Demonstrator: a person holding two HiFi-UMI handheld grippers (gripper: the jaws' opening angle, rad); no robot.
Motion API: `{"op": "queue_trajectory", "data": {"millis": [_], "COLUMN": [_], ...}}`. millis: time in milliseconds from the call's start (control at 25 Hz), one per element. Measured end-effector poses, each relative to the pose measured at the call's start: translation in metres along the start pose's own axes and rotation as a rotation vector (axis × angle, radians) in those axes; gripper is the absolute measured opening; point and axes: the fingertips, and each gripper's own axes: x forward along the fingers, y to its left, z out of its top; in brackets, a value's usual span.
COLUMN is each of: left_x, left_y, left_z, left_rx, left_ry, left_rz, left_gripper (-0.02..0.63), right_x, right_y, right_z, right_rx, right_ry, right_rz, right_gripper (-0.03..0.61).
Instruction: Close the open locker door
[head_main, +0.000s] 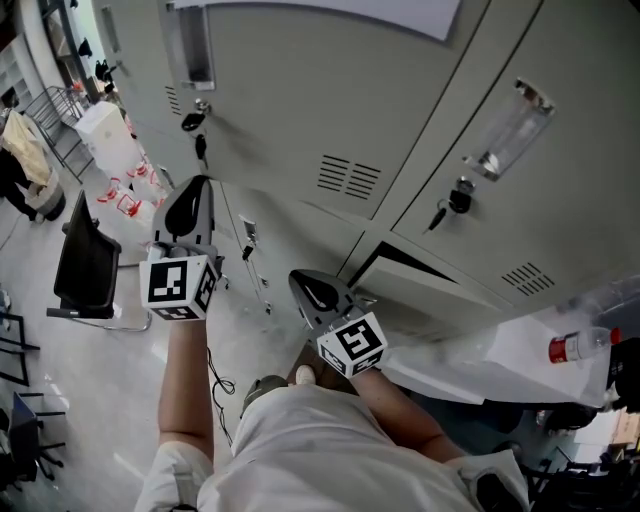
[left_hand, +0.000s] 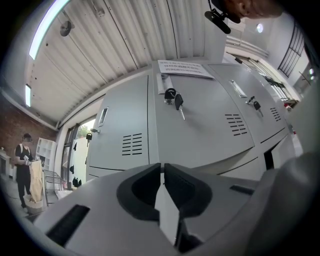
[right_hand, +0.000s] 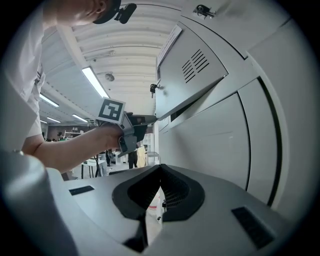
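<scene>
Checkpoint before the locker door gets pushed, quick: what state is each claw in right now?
Left claw: closed but for a thin slit, holding nothing.
Right claw: closed, holding nothing.

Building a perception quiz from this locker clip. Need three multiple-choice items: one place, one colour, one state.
1. Where does the red-capped bottle lie?
A. on the floor at the left
B. on the white surface at the right
C. in a gripper

2. What colour are the locker doors?
A. light grey
B. blue
C. red

3. In what state is the left gripper?
A. wide open
B. shut on a key
C. shut, with nothing between its jaws

Answers:
1. B: the head view shows it lying on that surface near the right edge.
2. A: every door in view is light grey.
3. C: the left gripper view shows the jaws together and empty.
</scene>
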Motion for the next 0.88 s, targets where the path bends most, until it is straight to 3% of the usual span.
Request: {"op": "queue_trajectory", "data": {"millis": [880], "left_x": [0.049], "left_y": [-0.015], "left_z": [0.0], "left_rx": [0.081], "left_ry": [0.029], "left_rz": [-0.037], "left_gripper": [0.018], "right_x": [0.026], "right_y": [-0.006], "right_z": [0.0], "right_rx": [-0.013], "right_ry": [-0.003], "right_rz": [0.122], "right_gripper": [0.011]}}
